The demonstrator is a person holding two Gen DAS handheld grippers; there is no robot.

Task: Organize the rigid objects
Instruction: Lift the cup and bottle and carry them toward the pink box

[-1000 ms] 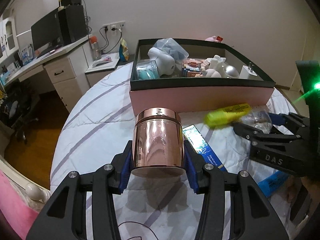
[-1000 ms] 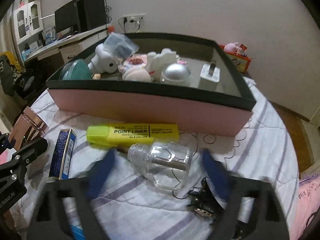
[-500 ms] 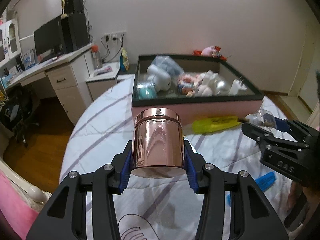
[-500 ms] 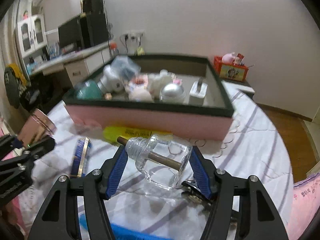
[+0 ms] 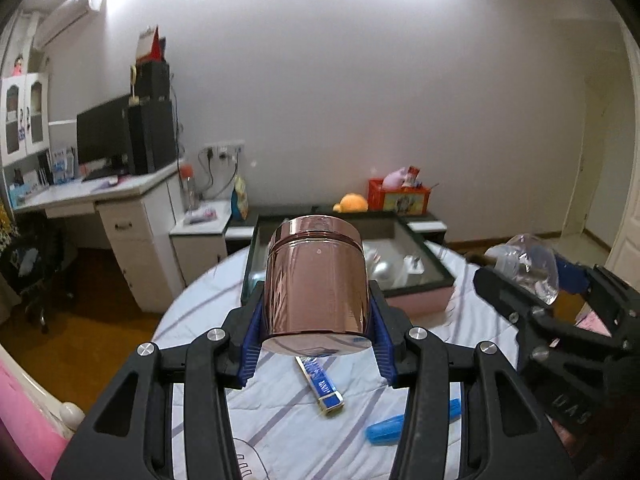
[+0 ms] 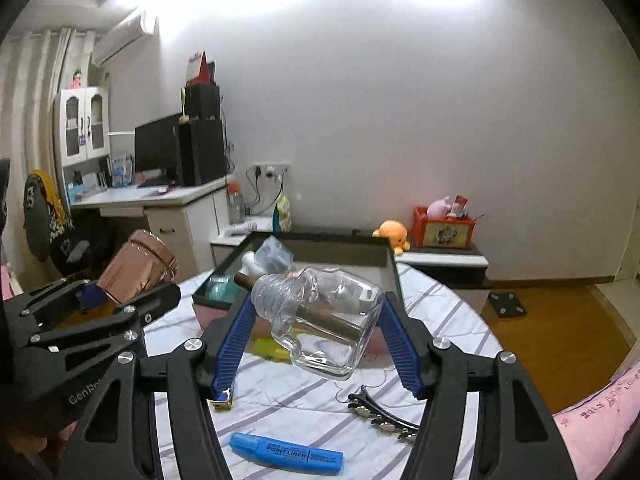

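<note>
Grippers in both our hands were raised above the striped sheet (image 6: 448,316): our left gripper (image 5: 316,316) was clamped on an upright copper jar (image 5: 318,280), and our right gripper (image 6: 316,322) was clamped on a clear glass bottle (image 6: 324,320) lying sideways between its blue pads. Beyond them sat the pink box (image 6: 390,264) of small items; a blue marker (image 6: 286,454) and a hair clip (image 6: 384,420) lay on the sheet below.

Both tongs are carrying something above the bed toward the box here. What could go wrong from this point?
The glass bottle sits tilted in the right tongs, pinched near its corners, so it could twist loose and fall. The copper jar in the left tongs is smooth and shiny, so it might slide. The box is already crowded, so either piece may land on its contents.
</note>
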